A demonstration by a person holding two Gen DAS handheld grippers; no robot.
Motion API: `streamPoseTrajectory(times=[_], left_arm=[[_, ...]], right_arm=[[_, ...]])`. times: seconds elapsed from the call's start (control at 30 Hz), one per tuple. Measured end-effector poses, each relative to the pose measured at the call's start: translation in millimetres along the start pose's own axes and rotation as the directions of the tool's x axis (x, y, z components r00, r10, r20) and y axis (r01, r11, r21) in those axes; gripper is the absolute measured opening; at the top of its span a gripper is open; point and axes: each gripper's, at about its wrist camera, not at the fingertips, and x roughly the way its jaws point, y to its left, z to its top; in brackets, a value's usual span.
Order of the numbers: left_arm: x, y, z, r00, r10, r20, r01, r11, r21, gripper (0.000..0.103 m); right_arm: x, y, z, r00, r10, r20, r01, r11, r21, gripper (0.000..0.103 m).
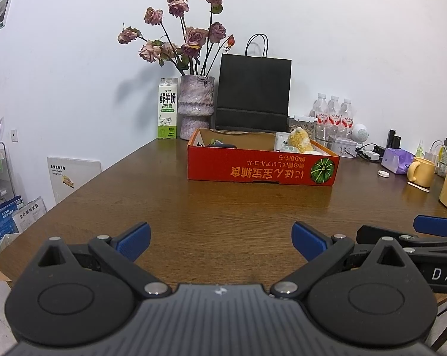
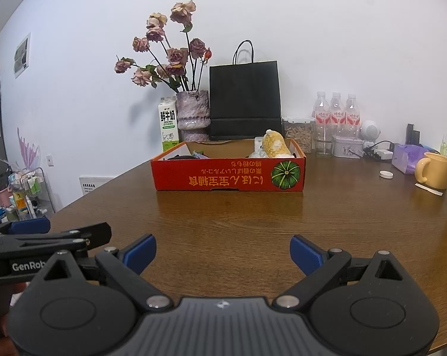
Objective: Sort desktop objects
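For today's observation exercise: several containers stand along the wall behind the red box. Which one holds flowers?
The vase, mottled purple, between the milk carton and the black bag. Only it has dried roses rising from it.

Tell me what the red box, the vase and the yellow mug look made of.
Red box: printed cardboard, matte; brown raw inner walls and folded edges show.
Vase: probably glazed ceramic or stone-like; mottled purple-white, slight sheen.
Yellow mug: likely ceramic; smooth, even, soft gloss, though plastic cannot be ruled out.

We hold the left gripper (image 1: 221,241) and right gripper (image 2: 223,250) side by side, low in frame, jaws wide apart, gripping nothing.
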Motion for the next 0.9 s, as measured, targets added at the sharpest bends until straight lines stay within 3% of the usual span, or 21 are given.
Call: streamPoseTrajectory(times=[0.9], left_arm=[[-0.4, -1.2, 0.7, 1.0, -0.004, 0.003, 0.004, 1.0, -0.001, 0.103]], right_arm=[[-1.0, 2.6, -0.3, 1.0, -0.001, 0.002, 0.001, 1.0, -0.008, 0.097]])
